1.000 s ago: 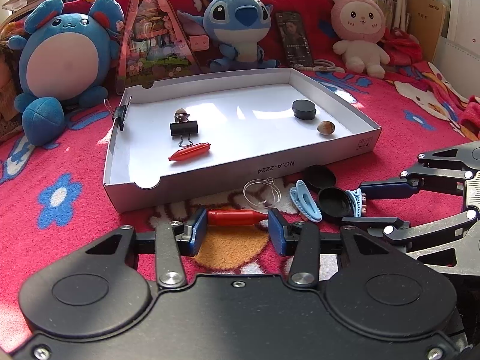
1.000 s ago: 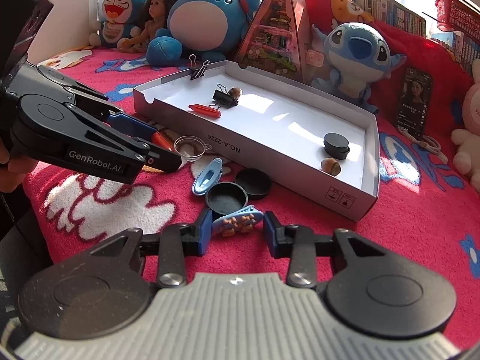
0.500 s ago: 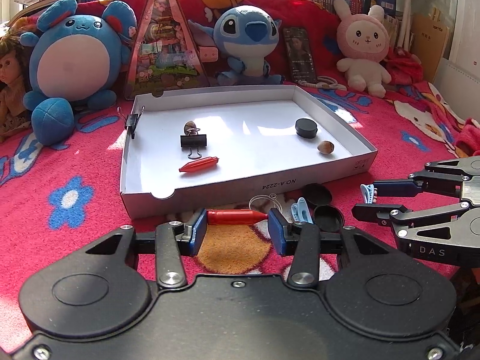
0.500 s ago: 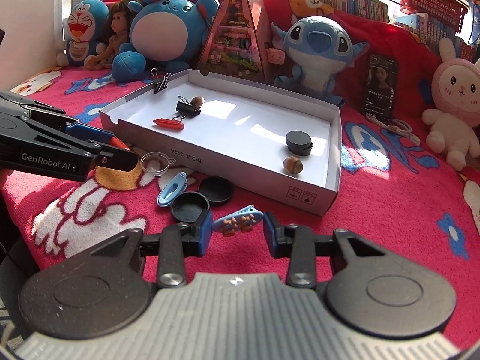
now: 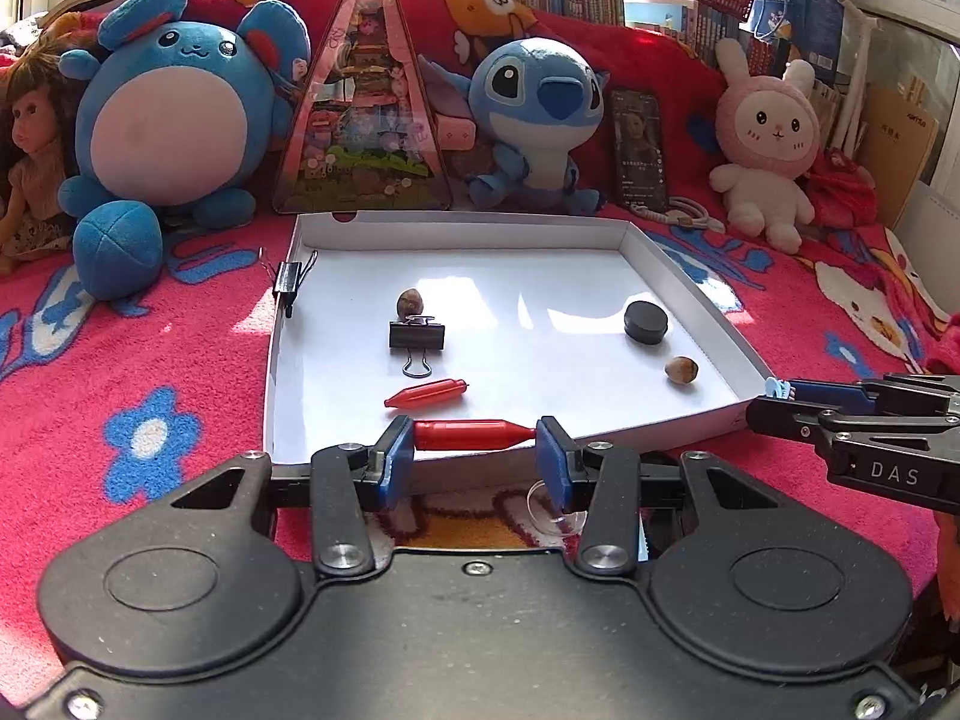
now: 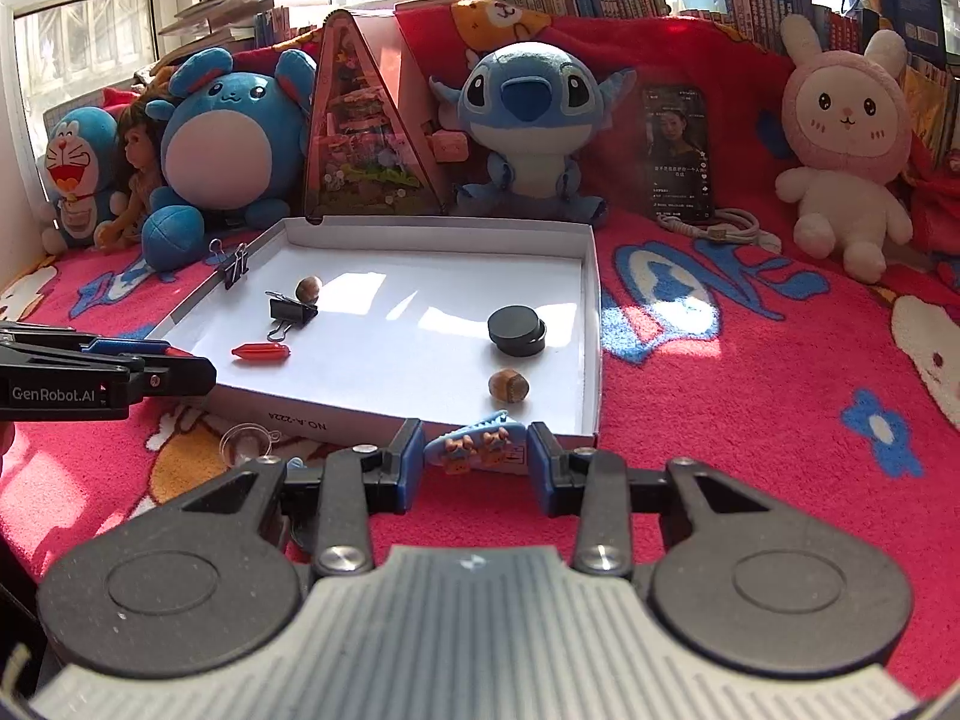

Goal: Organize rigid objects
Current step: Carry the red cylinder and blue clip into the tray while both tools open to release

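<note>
Left gripper [image 5: 474, 453]: jaws closed lengthwise on a red bullet-shaped plastic piece [image 5: 474, 435], held level at the near wall of a shallow white cardboard box [image 5: 690, 276]. Its side arm, seen from the right wrist view at 9 o'clock, reads "GenRobot.AI".

Right gripper [image 6: 474, 462]: jaws part-closed on a blue hair clip [image 6: 474, 441] bearing 2 small bear figures, held at the box's near right corner. Its arm, seen from the left wrist view at 3 o'clock, reads "DAS".

Box contents: a second red bullet-shaped piece [image 5: 426, 393], a black binder clip [image 5: 417, 337] touching a brown nut [image 5: 411, 302] at 12 o'clock of it, a black round cap [image 5: 645, 323], and another nut [image 5: 681, 370] at 5 o'clock of the cap. A further binder clip [image 5: 288, 276] grips the left wall. The outer front wall is printed "NO.A-222A", read upside down.

A clear suction cup [image 6: 243, 441] lies on the red patterned blanket [image 6: 750, 396] just in front of the box.

At 12 o'clock: a round blue plush [image 6: 228, 144], a triangular display case [image 6: 360, 144], a Stitch plush [image 6: 528, 120], a smartphone [image 6: 678, 150] showing a woman with unreadable captions, and a pink rabbit plush [image 6: 846, 138]. A Doraemon plush [image 6: 75, 168] sits at 10 o'clock.
</note>
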`<state>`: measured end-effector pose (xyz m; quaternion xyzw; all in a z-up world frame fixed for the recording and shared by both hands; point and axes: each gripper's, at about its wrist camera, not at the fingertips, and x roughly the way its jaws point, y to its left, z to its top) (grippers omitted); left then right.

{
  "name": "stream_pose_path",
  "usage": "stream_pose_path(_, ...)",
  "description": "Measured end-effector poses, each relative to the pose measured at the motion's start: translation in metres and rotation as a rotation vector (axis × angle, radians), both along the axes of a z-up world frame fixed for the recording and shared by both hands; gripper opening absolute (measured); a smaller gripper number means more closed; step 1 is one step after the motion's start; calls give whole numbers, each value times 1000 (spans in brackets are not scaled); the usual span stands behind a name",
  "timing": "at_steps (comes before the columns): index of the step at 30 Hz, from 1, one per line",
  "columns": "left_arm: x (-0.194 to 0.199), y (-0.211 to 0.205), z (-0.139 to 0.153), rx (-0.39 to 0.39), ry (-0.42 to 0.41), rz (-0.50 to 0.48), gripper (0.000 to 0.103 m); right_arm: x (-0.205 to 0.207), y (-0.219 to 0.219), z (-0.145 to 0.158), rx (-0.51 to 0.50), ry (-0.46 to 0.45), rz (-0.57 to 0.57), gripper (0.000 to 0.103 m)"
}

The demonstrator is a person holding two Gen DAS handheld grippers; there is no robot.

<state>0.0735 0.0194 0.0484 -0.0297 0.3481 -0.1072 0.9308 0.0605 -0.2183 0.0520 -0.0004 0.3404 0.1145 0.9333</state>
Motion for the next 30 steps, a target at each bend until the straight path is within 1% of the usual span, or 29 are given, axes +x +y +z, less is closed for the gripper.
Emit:
stream_pose_path(6, 29, -2, -10, -2, 48, 42, 42, 28, -4, 0, 55, 25, -69, 42)
stream_pose_path(11, 45, -7, -20, 9, 66, 64, 42, 49, -3, -9, 87, 75, -118, 42)
stream_pose_path(14, 52, -9, -25, 18, 72, 74, 42, 56, 1, -15, 74, 92, -130, 42)
stream_pose_path(19, 59, -14, -33, 56, 69, 83, 42, 65, 6, -22, 58, 108, -146, 42)
stream_pose_path(21, 61, -14, -35, 57, 71, 87, 42, 68, 6, -24, 59, 111, -154, 42)
stream_pose_path(30, 67, -15, -37, 85, 52, 103, 43, 76, 4, -31, 53, 117, -173, 42)
